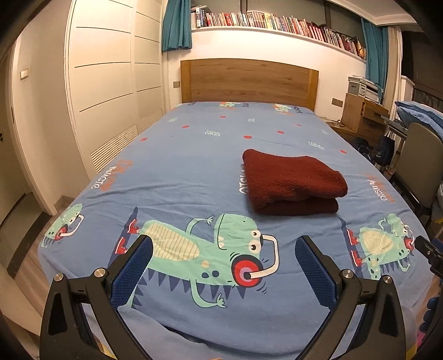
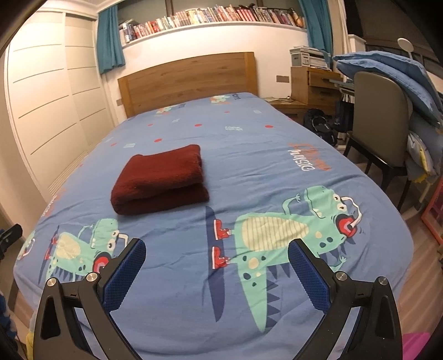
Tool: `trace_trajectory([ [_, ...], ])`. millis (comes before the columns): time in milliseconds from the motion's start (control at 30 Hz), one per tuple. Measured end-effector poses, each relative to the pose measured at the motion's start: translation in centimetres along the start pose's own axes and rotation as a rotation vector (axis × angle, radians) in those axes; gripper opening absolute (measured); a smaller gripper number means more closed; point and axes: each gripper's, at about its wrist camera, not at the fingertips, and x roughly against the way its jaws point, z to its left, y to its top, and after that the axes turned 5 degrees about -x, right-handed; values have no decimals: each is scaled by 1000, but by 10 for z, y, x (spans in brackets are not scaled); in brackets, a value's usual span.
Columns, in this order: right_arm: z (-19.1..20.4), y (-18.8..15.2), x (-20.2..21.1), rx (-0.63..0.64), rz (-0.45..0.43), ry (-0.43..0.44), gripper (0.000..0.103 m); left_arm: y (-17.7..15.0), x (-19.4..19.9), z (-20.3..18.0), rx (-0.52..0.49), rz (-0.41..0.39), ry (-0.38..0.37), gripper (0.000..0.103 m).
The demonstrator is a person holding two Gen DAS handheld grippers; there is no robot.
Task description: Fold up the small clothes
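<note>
Two handheld grippers hang low over the near end of a bed, each seen from its own wrist camera and each tilted down toward the mattress. Nearest in the left wrist view, the left gripper (image 1: 223, 253) has its jaws spread wide, with only printed bedding between the blue ribbed pads (image 1: 314, 272). The right gripper (image 2: 216, 257) is the same: jaws fully apart, nothing between them, nothing touched. Both appear drawn back from the work, which suggests a release rather than a reach.

Under them lies a blue bedsheet (image 1: 177, 171) printed with green cartoon dinosaurs wearing red headphones. It is pulled fairly flat, giving a broad, soft surface for folding.

Further up, around the middle of the bed and well apart from both grippers, sits the dark red garment (image 1: 290, 182), a fuzzy knit piece. It is folded into a thick, tidy rectangle, its layers stacked and its rounded fold edge (image 2: 163, 200) facing the cameras. It rests squarely on the sheet, so this fold looks finished.

Beyond it stands a wooden headboard (image 1: 247, 80), with a long shelf of books (image 1: 277, 22) and teal curtains (image 1: 177, 25) above. White wardrobe doors run along the left; a chair (image 2: 379, 119) heaped with blue bedding stands to the right.
</note>
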Motion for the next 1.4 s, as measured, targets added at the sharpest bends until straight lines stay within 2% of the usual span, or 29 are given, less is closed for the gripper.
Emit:
trace_trajectory([
  [400, -18, -2, -7, -31, 6, -28, 103, -2, -7, -3, -12, 2, 12, 101],
  [1400, -19, -6, -13, -28, 22, -32, 103, -5, -18, -3, -10, 13, 1, 101],
])
